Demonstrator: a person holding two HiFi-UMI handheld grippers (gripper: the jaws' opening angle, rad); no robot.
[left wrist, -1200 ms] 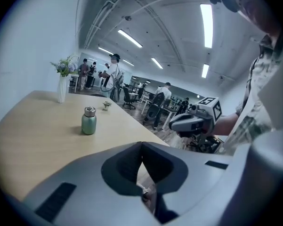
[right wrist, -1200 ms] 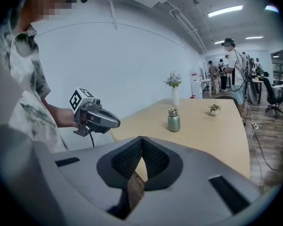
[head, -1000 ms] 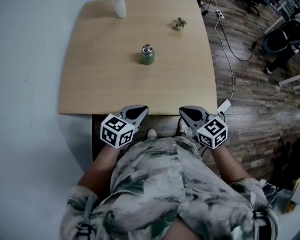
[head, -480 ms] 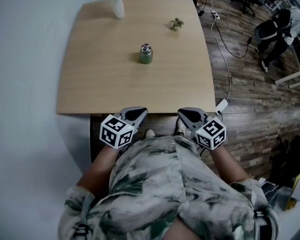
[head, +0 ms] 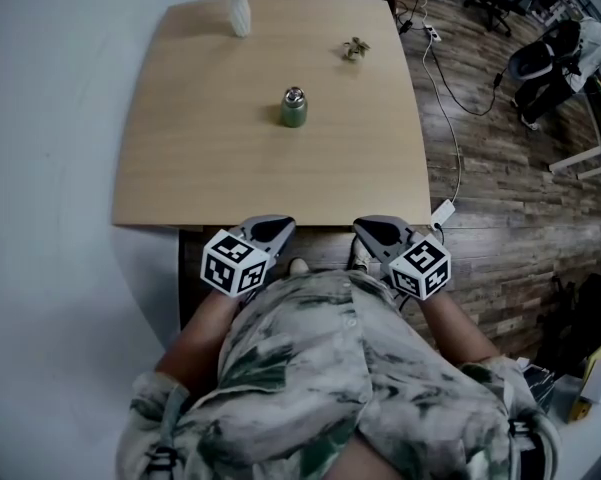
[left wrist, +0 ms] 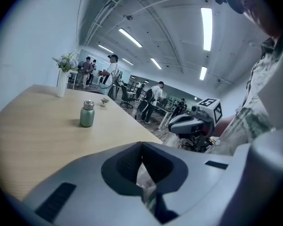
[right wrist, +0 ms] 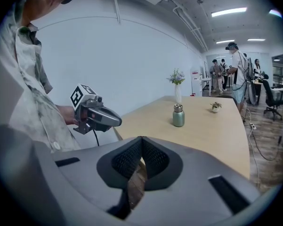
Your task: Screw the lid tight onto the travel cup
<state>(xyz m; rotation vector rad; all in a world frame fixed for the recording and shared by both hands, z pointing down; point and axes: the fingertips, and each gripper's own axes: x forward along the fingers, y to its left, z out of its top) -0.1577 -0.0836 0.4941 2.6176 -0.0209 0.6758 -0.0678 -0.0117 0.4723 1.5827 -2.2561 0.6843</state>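
A small green travel cup with a silver lid on top stands upright near the middle of the wooden table. It also shows far off in the left gripper view and the right gripper view. My left gripper is held close to my body at the table's near edge, shut and empty. My right gripper sits beside it at the same edge, also shut with nothing in it. Both are far short of the cup.
A white vase with flowers stands at the table's far left corner and a small potted plant at the far right. A cable runs along the wood floor to the right. People stand in the background.
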